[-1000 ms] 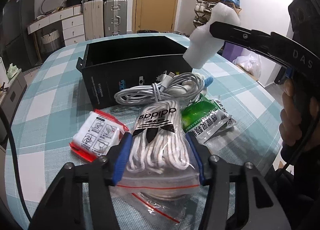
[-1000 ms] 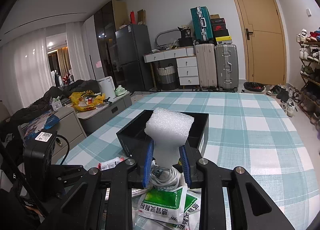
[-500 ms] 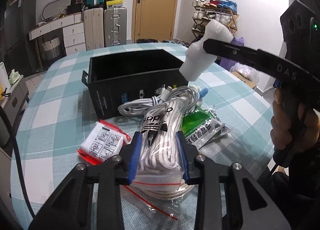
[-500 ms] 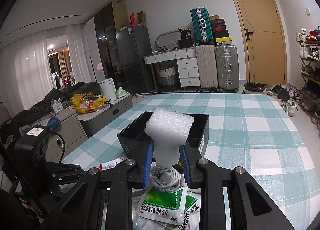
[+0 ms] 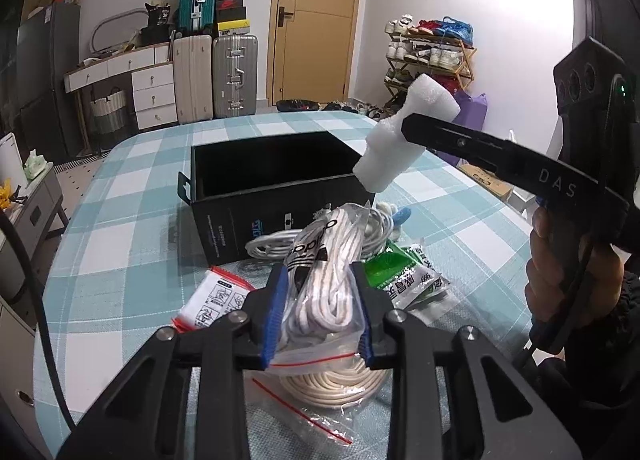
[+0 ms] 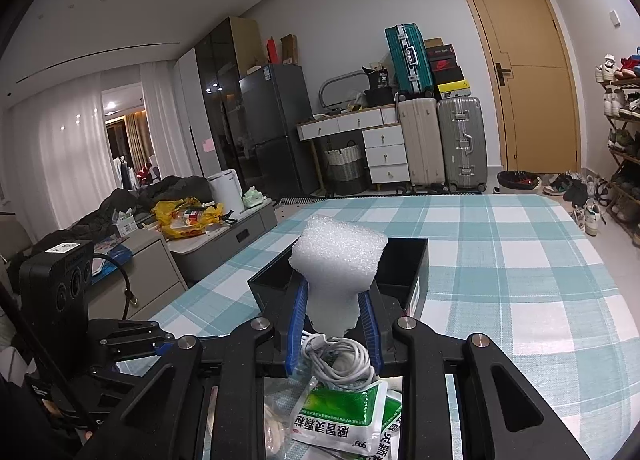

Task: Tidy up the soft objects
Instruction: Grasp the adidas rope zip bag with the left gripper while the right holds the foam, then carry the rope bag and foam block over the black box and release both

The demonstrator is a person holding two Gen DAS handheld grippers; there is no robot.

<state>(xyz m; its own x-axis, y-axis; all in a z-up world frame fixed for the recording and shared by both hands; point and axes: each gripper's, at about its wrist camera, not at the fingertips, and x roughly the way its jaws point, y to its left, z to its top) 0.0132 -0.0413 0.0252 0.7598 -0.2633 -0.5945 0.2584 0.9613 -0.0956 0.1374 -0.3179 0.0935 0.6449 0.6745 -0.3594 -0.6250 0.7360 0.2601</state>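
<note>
Bagged white laces point(image 5: 320, 292) and pinched white foam block point(image 6: 338, 276), both lifted.

Cable coil point(image 5: 280, 242) before box point(image 5: 276, 184)

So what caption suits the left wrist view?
Left fingers closing on bagged white shoelaces; right gripper holds foam near black box.

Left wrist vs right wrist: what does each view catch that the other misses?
Left wrist only: the left gripper, jaws closing on the clear bag of white shoelaces; the red-edged packet; a coil of cream cord in a bag below; the hand holding the right gripper.

Right wrist only: the foam block seen head-on between both blue pads, squeezed at its waist.

Both: foam block, shut right gripper, open black box, white cable, green sachets, checked tablecloth.
</note>
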